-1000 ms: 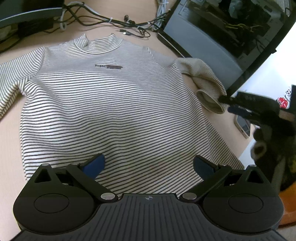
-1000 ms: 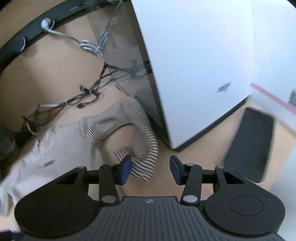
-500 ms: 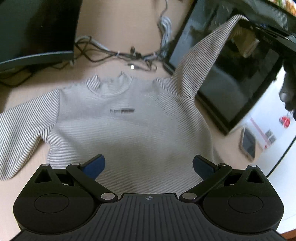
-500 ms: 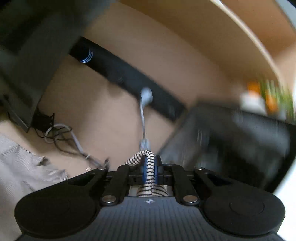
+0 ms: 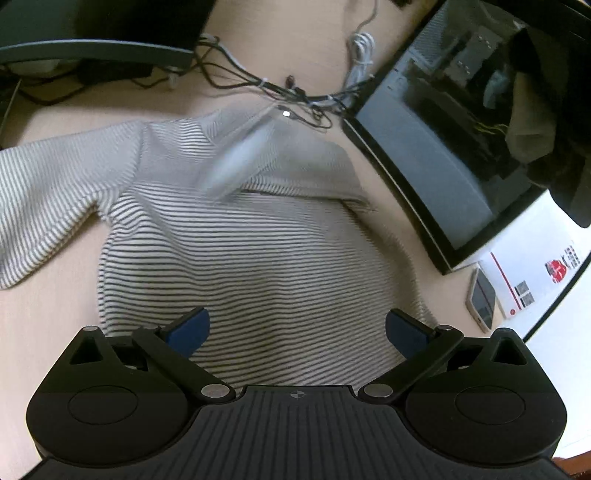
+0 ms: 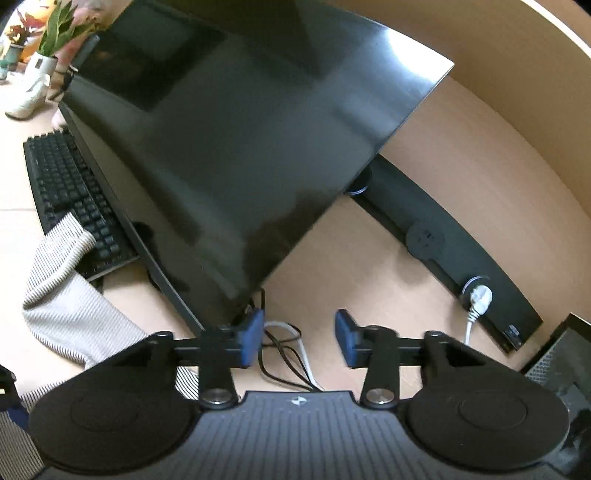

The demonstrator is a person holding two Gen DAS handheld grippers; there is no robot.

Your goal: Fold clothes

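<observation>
Right tool (image 6: 299, 341) opening, nothing between its pads; left tool (image 5: 297, 328) wide over striped shirt (image 5: 258, 266)

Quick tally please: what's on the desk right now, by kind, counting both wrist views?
Striped shirt: 1
Monitors, the tilted one and another: 2
Keyboard: 1
Phone: 1
Glass-sided computer case: 1
Cable bundle: 1
Potted plant: 1
Black power strip: 1
Total: 9
</observation>
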